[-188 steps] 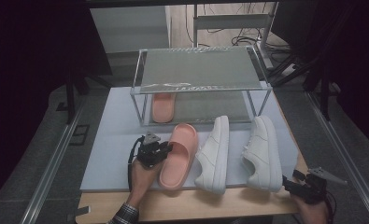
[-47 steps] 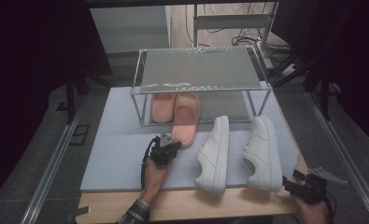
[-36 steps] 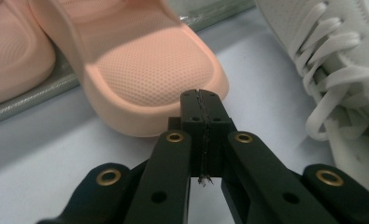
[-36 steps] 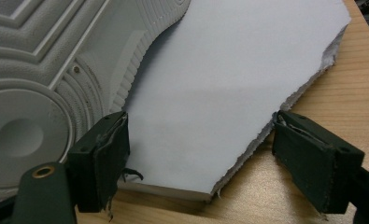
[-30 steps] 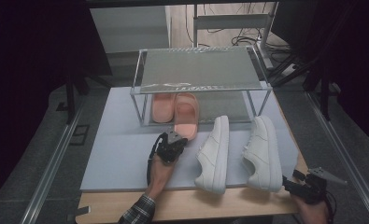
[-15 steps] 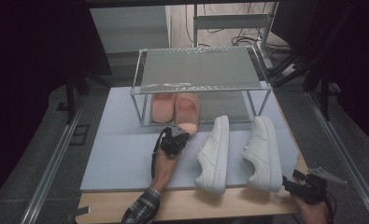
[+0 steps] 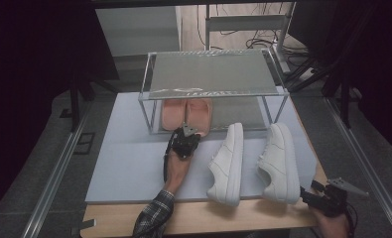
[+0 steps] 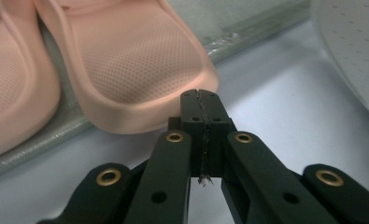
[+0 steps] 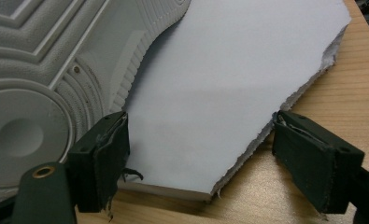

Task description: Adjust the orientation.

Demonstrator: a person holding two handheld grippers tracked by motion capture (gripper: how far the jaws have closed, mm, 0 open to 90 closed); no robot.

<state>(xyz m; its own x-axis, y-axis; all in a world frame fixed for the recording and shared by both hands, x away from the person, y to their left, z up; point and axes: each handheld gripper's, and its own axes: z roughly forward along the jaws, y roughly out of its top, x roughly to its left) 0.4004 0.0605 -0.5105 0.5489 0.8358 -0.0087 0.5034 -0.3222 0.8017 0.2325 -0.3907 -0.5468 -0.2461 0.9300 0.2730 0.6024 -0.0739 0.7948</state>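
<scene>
Left gripper [image 8: 202, 100], jaws closed and empty, touches the right pink slipper's [image 8: 140, 60] heel at the rack [image 7: 213, 89] edge; right gripper [image 9: 198, 158] gapes empty over the mat's [image 9: 219, 84] corner.

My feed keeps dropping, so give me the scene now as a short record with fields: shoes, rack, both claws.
slippers: pink pair side by side on the rack's lower shelf, heels toward the person
rack: clear two-level rack at the back of the grey mat
sneakers: two white, left one and right one, on the mat, outside the rack
left claw: shut, empty, tips at the heel of the right slipper
right claw: open, empty, at the mat's near right corner
</scene>
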